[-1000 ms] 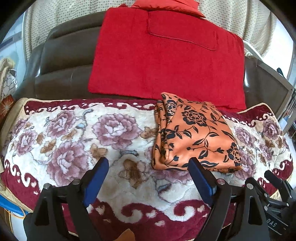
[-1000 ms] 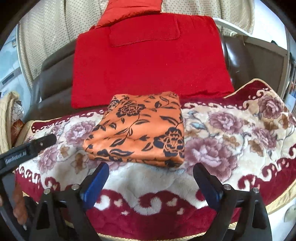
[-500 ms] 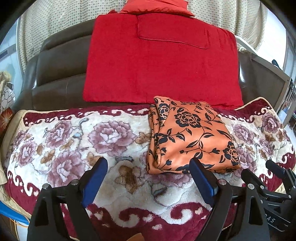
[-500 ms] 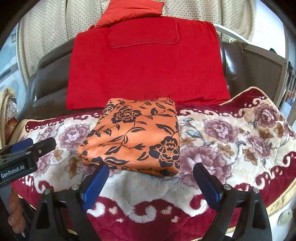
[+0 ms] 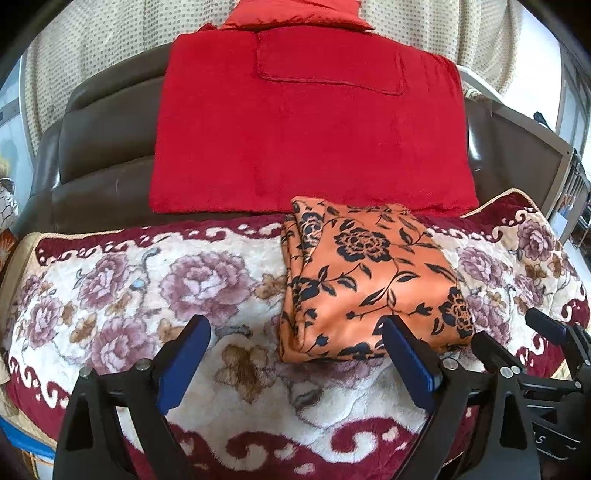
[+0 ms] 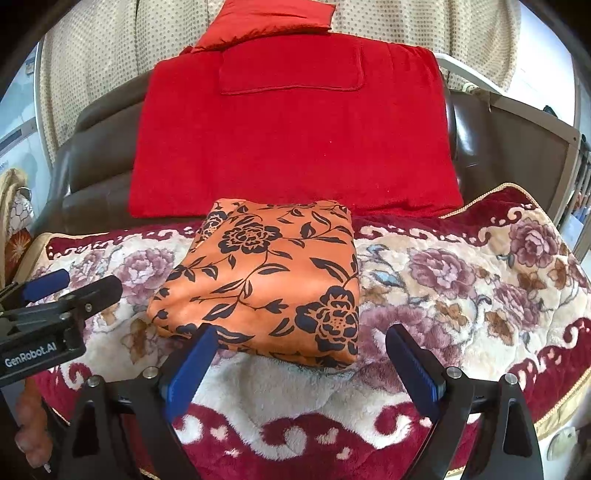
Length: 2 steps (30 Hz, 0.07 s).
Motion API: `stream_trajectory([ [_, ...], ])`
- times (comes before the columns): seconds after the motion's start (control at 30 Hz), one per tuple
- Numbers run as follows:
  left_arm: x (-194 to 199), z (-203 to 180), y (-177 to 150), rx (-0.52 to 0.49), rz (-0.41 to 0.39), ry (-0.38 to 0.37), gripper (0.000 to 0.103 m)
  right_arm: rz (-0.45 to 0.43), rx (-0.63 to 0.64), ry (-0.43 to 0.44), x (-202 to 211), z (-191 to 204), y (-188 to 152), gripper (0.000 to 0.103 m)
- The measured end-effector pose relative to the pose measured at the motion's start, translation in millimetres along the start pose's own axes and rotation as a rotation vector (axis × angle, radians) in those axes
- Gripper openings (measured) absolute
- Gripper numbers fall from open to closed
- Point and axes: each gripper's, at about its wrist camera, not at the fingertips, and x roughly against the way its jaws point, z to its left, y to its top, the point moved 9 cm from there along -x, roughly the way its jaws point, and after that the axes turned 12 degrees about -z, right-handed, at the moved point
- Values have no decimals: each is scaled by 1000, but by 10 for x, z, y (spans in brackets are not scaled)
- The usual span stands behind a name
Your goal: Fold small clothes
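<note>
An orange cloth with black flowers (image 5: 365, 280) lies folded into a neat rectangle on the floral blanket (image 5: 155, 295); it also shows in the right wrist view (image 6: 269, 280). My left gripper (image 5: 295, 332) is open and empty, just in front of the cloth's near left corner. My right gripper (image 6: 301, 343) is open and empty, just in front of the cloth's near edge. The right gripper shows at the right edge of the left wrist view (image 5: 517, 339), and the left gripper shows at the left edge of the right wrist view (image 6: 70, 288).
A red towel (image 5: 306, 129) hangs over the brown leather sofa back (image 5: 99, 158) behind the cloth. A red cushion (image 6: 266, 18) sits on top. The blanket's dark red border (image 6: 295, 439) runs along the front edge. A grey frame (image 5: 535, 140) stands at the right.
Both grippers have drawn back and up a little from the folded cloth, which now sits slightly farther off in both views. The cloth has not moved.
</note>
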Motion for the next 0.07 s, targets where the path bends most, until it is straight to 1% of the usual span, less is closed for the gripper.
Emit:
stream_trajectory([
  [0.07,-22,-22,37,-12,-11,1,94,1,-3,-1,-26,-15,10,94],
])
